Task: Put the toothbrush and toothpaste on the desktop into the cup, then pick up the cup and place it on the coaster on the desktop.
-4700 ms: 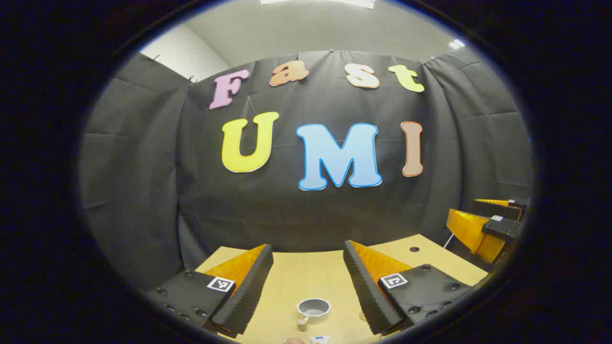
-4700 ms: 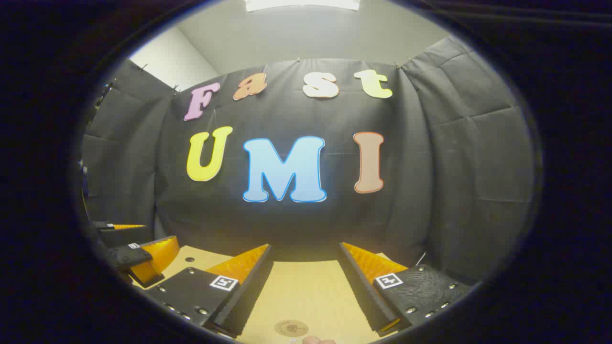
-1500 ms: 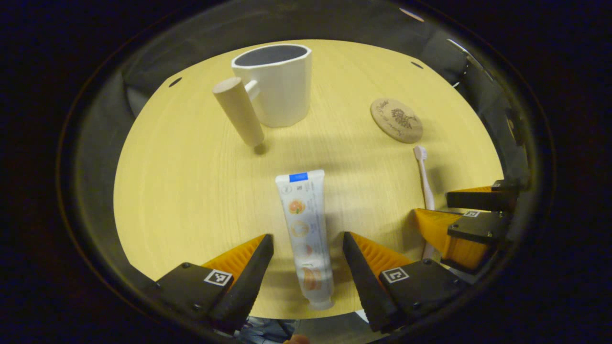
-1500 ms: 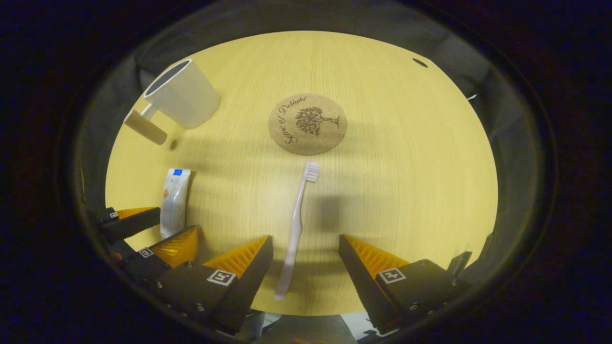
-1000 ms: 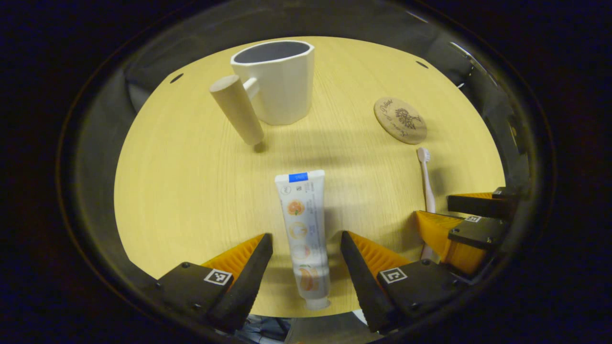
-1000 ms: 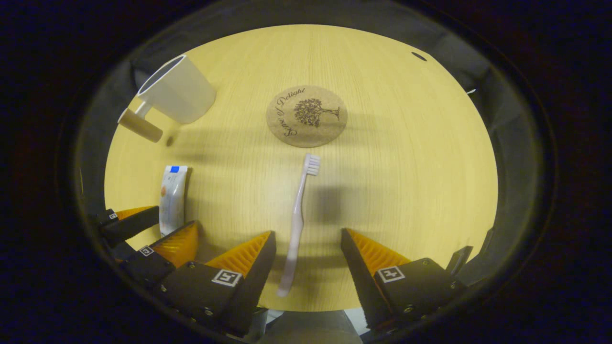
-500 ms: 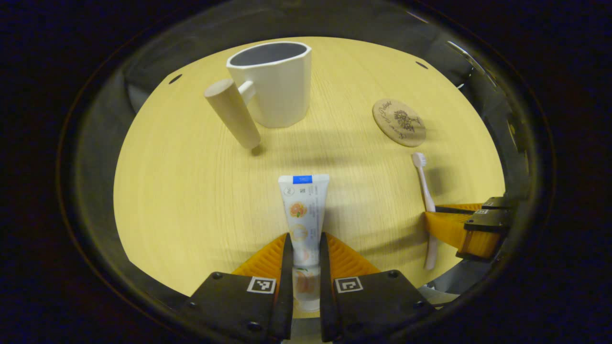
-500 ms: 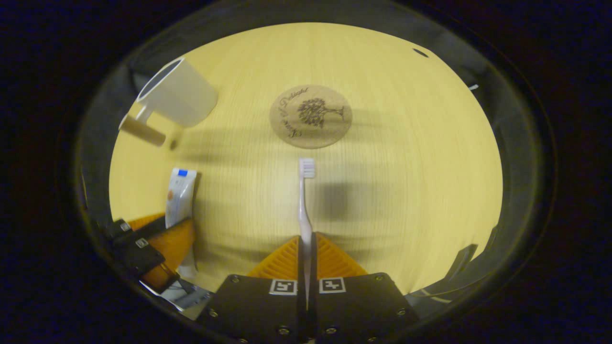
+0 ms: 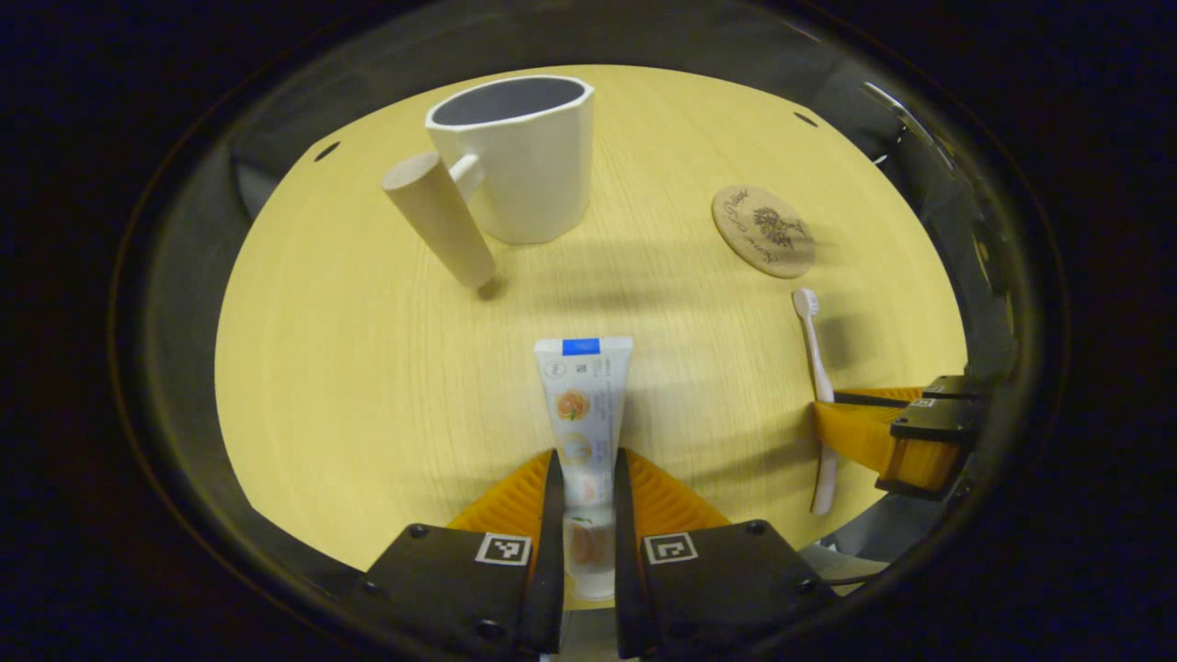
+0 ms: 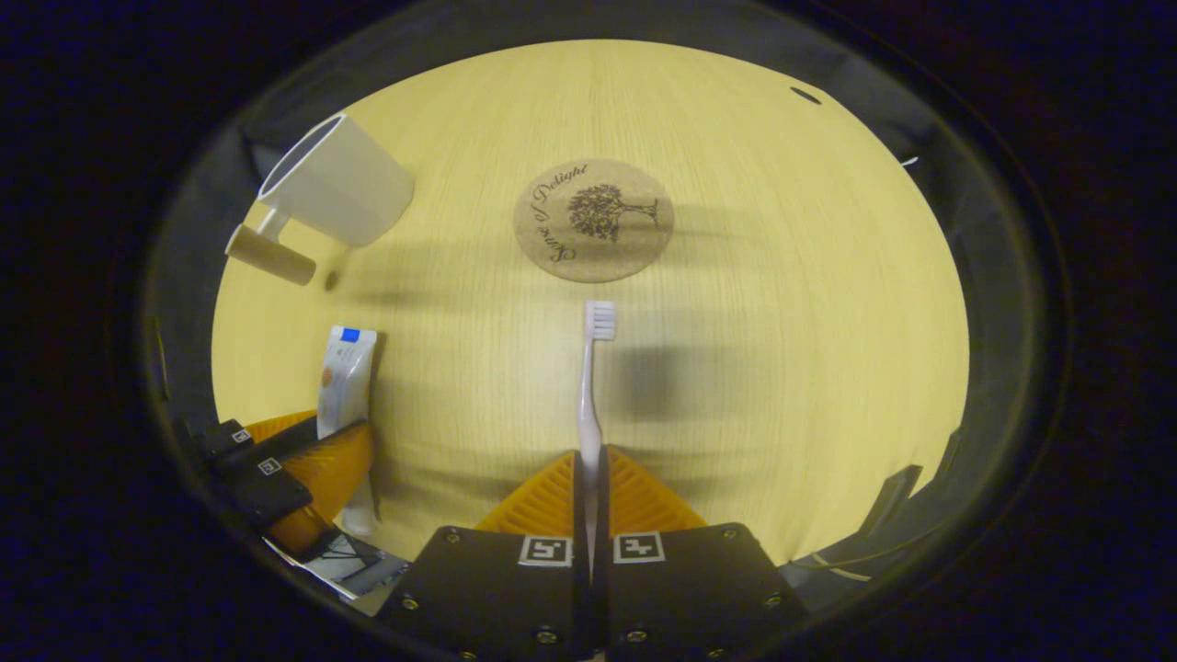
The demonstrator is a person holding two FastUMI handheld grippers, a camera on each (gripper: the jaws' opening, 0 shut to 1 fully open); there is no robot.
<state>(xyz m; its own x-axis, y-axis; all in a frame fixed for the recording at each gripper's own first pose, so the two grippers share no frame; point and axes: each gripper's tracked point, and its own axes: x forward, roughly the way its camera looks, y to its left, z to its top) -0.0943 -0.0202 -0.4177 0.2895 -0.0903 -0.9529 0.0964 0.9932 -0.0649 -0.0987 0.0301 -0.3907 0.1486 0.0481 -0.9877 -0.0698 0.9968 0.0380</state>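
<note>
The left gripper [image 9: 584, 478] pinches the white printed toothpaste tube [image 9: 583, 405]; the right gripper [image 10: 589, 469] clamps the pale pink toothbrush [image 10: 588, 386] (white wooden-handled cup [image 9: 515, 156] at 12 o'clock).

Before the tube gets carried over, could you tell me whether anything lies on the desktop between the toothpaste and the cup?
Nothing visible does. The left gripper is shut on the toothpaste, and the desktop between it and the cup is bare. The coaster and toothbrush lie off to the side.
</note>
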